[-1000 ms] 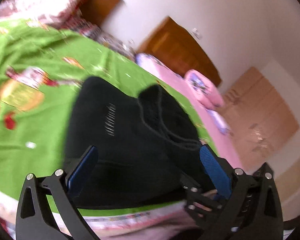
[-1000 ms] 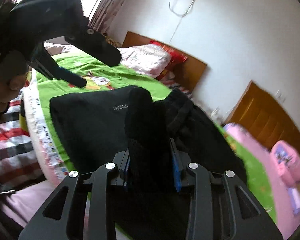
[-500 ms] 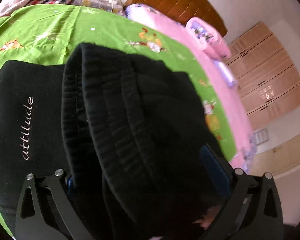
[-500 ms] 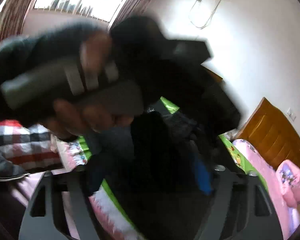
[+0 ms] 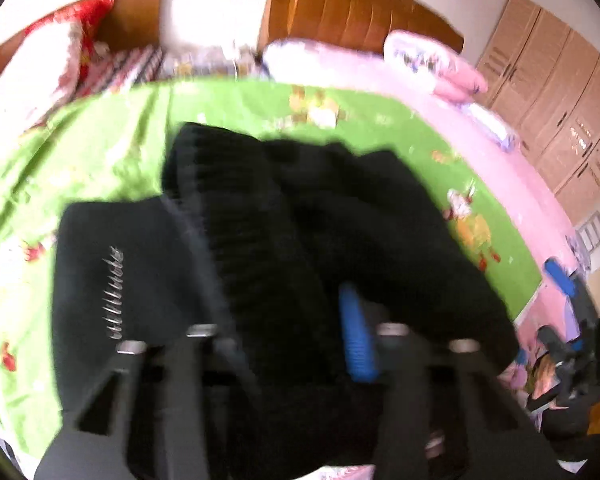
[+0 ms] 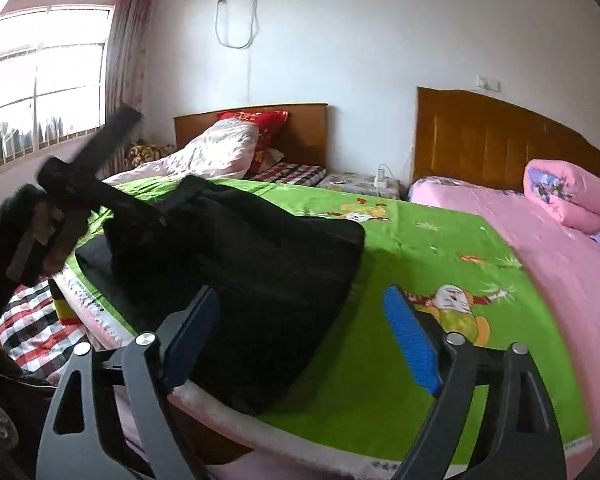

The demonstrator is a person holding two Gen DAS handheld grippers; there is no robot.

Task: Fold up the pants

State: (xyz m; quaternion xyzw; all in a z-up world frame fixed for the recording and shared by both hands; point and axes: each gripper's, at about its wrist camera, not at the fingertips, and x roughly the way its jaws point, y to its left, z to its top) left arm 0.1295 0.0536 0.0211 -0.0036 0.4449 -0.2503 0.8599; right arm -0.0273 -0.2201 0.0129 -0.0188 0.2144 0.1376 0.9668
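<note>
Black pants (image 5: 284, 240) with white lettering lie bunched on the green bedsheet (image 5: 112, 148) near the bed's front edge; they also show in the right wrist view (image 6: 260, 264). My left gripper (image 5: 284, 332) is shut on a thick fold of the pants, the ribbed waistband running between its fingers. It shows from the side in the right wrist view (image 6: 100, 184), gripping the pants' left part. My right gripper (image 6: 300, 332) is open and empty, just right of the pants' near corner; it shows at the right edge of the left wrist view (image 5: 568, 292).
The green sheet (image 6: 400, 280) covers a bed with a wooden headboard (image 6: 300, 128) and pillows (image 6: 220, 148). A second bed with a pink cover (image 6: 540, 240) stands to the right. Wardrobes (image 5: 560, 92) line the far right wall. A checked cloth (image 6: 32, 328) lies low left.
My right gripper has opened, let go of the pants and drawn back to the right. My left gripper has closed on the pants fold and pulled back a little.
</note>
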